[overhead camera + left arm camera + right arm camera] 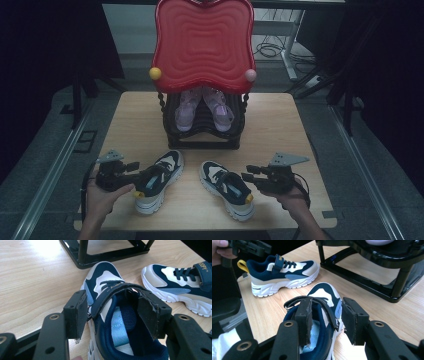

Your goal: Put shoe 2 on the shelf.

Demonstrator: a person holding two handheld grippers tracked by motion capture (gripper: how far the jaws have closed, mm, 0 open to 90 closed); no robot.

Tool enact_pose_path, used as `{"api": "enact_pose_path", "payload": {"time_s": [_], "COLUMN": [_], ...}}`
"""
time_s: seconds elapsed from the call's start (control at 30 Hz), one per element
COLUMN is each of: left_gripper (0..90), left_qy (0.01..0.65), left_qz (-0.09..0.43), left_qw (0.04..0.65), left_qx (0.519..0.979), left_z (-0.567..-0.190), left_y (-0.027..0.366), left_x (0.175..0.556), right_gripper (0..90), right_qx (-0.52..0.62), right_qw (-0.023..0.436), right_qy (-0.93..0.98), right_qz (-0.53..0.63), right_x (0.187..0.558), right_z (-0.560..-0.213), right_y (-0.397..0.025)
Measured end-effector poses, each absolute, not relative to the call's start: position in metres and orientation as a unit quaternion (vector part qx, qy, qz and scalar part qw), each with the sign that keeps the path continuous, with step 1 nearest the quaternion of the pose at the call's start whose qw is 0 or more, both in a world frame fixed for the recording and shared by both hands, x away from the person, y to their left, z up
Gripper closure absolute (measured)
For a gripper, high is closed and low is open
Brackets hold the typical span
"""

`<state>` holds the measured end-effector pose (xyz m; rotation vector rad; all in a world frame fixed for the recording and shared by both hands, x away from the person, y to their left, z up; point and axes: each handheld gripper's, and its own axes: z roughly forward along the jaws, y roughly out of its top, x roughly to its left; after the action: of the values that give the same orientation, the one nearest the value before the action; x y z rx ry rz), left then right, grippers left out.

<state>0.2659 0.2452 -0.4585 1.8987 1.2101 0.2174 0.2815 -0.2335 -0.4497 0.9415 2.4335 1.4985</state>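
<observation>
Two navy-and-white trainers lay near the front edge of the counter (125,112), toes pointing toward the black shoe rack (204,131) at the back edge, where a pair of lilac sandals (204,111) already sat under a red tray-like top (202,42). The left trainer (156,181) lay toward the front left corner, the right trainer (227,189) toward the front right, well apart from each other and both short of the rack.

The left tongs (134,165) were at the heel end of the left trainer. In the left gripper view the jaws straddled the collar and strap of the shoe (117,315) — one pad outside its side wall, the other inside the opening — but spread, with a gap showing on the outer side, so not yet pinching. The right tongs (248,174) stood likewise: in the right gripper view one jaw sat inside the opening of its trainer (322,312), the other outside the wall, spread and clear of it.

To my eye this was the grasping step, both shoes about to be taken at once. The next move would call for pressing each pair of jaws onto the collar wall, firmly enough that the soft padding would not slip, then lifting level and carrying forward to the rack — minding its low black frame
</observation>
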Motion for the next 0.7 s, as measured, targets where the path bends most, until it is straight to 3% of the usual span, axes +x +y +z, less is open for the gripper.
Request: {"api": "enact_pose_path", "payload": {"time_s": [0.7], "left_gripper": [42.5], "left_qy": [0.490], "left_qz": [0.085], "left_qw": [0.394], "left_qx": [0.773], "left_z": [-0.474], "left_y": [0.235], "left_x": [0.274], "right_gripper": [57.9], "right_qx": [0.305], "right_qw": [0.048], "right_qy": [0.837], "right_qz": [0.452], "right_x": [0.301], "right_z": [-0.463], "right_y": [-0.212]}}
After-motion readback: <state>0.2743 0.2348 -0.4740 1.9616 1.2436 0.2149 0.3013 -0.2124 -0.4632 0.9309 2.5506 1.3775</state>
